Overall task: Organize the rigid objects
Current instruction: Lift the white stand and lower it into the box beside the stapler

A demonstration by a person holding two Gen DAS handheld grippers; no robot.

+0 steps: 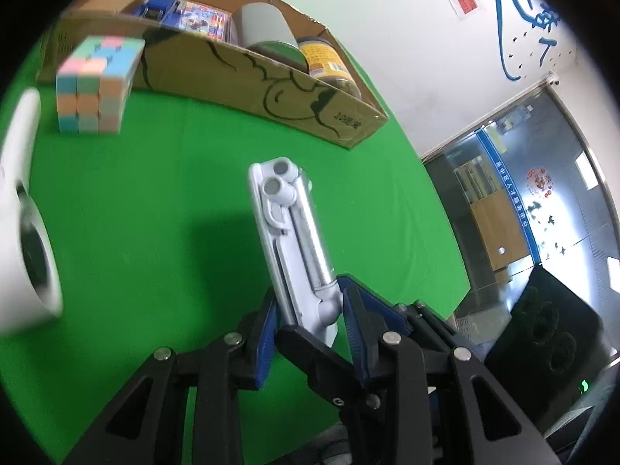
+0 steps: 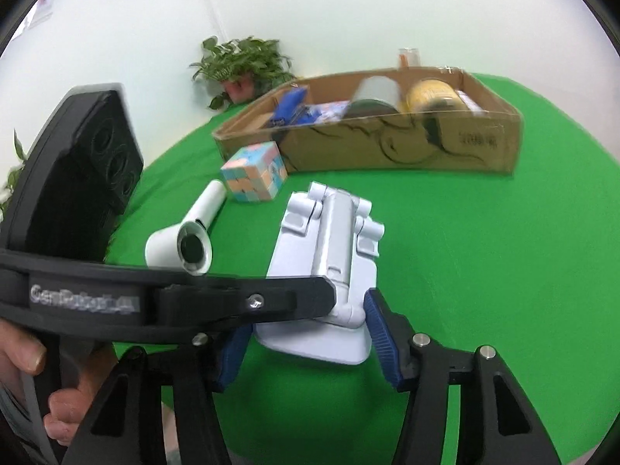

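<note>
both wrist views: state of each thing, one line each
phone stand: folded, lifted off the cloth, held by both grippers
left hand-held gripper: shut on the stand's edge
right hand-held gripper: shut across its base
cube: on cloth, scrambled
cardboard box: open, part filled
white dryer: lying on its side
</note>
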